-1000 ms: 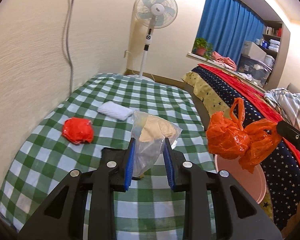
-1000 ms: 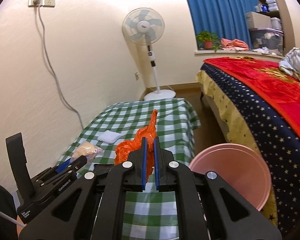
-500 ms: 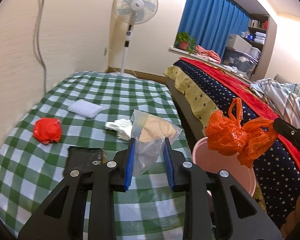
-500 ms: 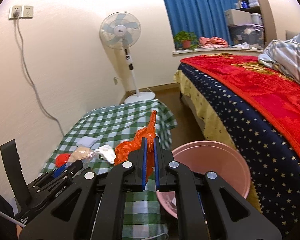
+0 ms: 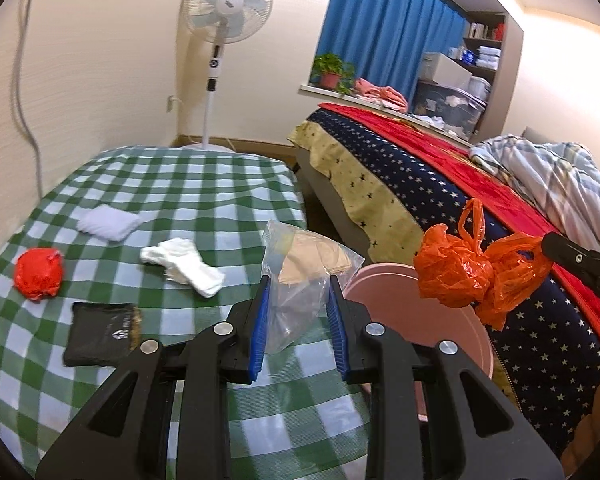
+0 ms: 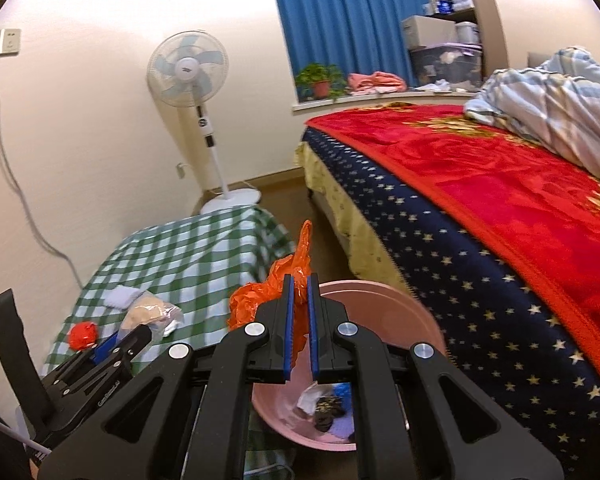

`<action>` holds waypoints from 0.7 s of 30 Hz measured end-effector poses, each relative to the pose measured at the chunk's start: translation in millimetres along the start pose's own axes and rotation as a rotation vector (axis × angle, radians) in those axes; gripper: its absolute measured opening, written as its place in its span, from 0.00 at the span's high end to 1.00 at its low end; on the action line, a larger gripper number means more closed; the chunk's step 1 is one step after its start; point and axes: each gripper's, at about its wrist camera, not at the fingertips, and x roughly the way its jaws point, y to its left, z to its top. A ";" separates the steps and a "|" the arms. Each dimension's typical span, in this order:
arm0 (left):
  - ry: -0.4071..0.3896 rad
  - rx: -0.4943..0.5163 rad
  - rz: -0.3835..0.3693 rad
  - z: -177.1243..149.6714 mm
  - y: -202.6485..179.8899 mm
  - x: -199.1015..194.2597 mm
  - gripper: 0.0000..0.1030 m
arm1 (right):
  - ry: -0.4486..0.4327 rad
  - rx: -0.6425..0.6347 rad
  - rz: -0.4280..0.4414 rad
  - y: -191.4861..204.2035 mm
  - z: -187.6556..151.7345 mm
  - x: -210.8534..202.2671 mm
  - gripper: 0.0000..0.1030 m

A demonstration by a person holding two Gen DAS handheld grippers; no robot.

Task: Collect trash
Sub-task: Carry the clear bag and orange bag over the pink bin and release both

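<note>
Trash is partly collected. Nearest, the left gripper (image 5: 298,316) is closed on a clear plastic bag (image 5: 300,276) with tan paper inside, held above the tabletop edge beside the pink basin (image 5: 452,320). The right gripper (image 6: 298,320) pinches a crumpled orange plastic bag (image 6: 278,284) with its jaws nearly together, suspended over the basin's rim.

Status: the basin, standing on the floor between tabletop and bed (image 6: 500,208), already holds several discarded scraps (image 6: 326,408) (exact kinds cannot be told). Both held bags are not yet released, so two drops remain, judged as the step in hand.

Remaining on the green-checked tabletop (image 5: 204,184), near to far: a black pouch (image 5: 100,334), a red wad (image 5: 38,274), a crumpled white tissue (image 5: 182,266), a folded white cloth (image 5: 108,222).

Pose: both grippers point forward and slightly downward, the right one higher and nearer the bed, the left one low over the tabletop corner. A standing fan (image 5: 226,4) is at the far wall.
</note>
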 end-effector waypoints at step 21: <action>0.052 0.131 -0.126 -16.4 -65.4 42.9 0.74 | 0.000 0.079 -0.208 -49.2 -7.3 11.4 0.94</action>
